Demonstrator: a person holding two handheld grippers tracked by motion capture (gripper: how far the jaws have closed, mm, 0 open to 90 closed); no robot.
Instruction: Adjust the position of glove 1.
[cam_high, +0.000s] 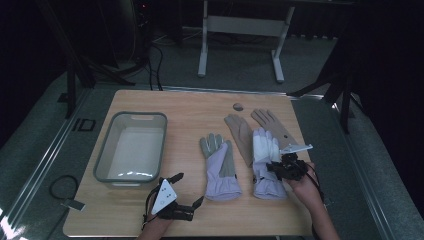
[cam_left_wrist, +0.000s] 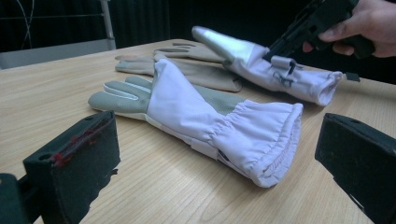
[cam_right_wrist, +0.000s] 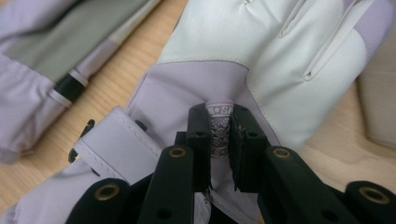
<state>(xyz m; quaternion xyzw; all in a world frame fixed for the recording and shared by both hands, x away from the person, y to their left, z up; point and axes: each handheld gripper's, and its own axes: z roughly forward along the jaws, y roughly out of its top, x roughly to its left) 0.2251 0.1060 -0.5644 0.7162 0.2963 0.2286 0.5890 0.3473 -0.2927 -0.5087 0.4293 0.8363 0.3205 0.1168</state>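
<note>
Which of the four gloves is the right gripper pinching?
The right-hand lavender glove with the white palm: the right gripper is shut on a fold of it. The other lavender glove and both tan gloves lie untouched.

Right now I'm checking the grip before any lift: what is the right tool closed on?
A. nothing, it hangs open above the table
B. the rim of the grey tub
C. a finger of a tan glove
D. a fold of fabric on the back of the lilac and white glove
D: in the right gripper view the right tool pinches a raised fold of fabric on the lilac and white glove, both pads pressing on it.
</note>
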